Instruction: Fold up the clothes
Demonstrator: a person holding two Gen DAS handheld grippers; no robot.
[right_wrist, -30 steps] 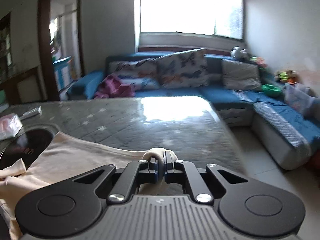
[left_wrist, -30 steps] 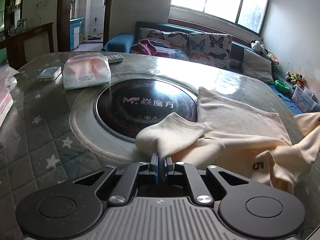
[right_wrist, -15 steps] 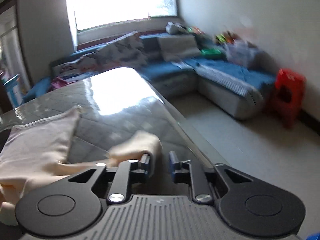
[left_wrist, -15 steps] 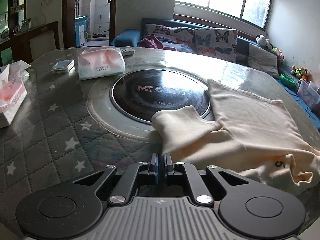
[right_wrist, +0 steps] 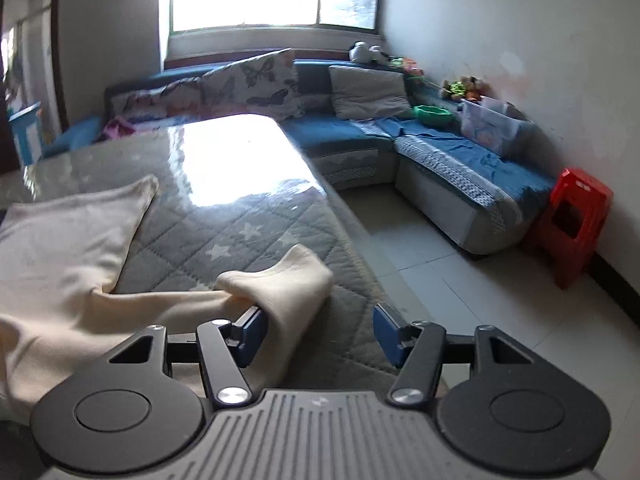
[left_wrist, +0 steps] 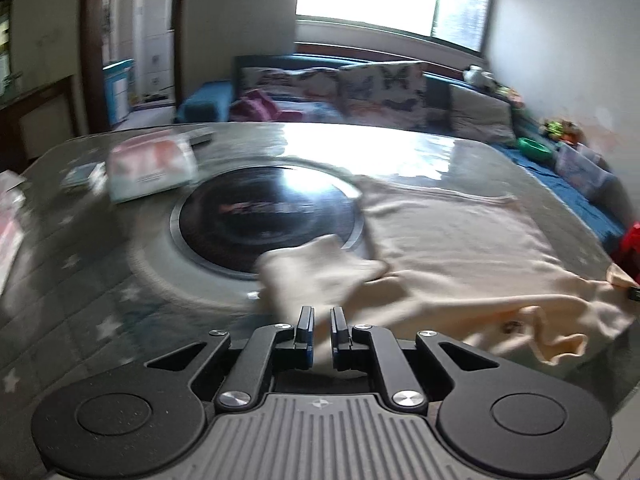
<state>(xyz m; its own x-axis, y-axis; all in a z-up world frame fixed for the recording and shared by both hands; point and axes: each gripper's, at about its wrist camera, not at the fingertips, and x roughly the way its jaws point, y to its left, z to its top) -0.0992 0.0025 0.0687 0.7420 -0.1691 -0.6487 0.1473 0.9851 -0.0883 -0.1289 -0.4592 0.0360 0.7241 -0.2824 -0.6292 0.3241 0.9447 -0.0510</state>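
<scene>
Cream shirt (left_wrist: 448,248) lies spread on the quilted desk (right_wrist: 240,236), one sleeve (left_wrist: 316,268) just ahead of the left gripper (left_wrist: 321,322), whose fingers stand slightly parted and hold nothing. Right gripper (right_wrist: 318,330) has its fingers spread wide, the other sleeve (right_wrist: 288,284) draped against the left finger (right_wrist: 252,334), unpinched.

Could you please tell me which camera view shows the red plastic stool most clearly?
The right wrist view: the red plastic stool stands in full on the tiled floor at the end of the blue sofa, sharp and unobstructed. The left wrist view catches only a blurred red sliver beyond the table edge.
</scene>
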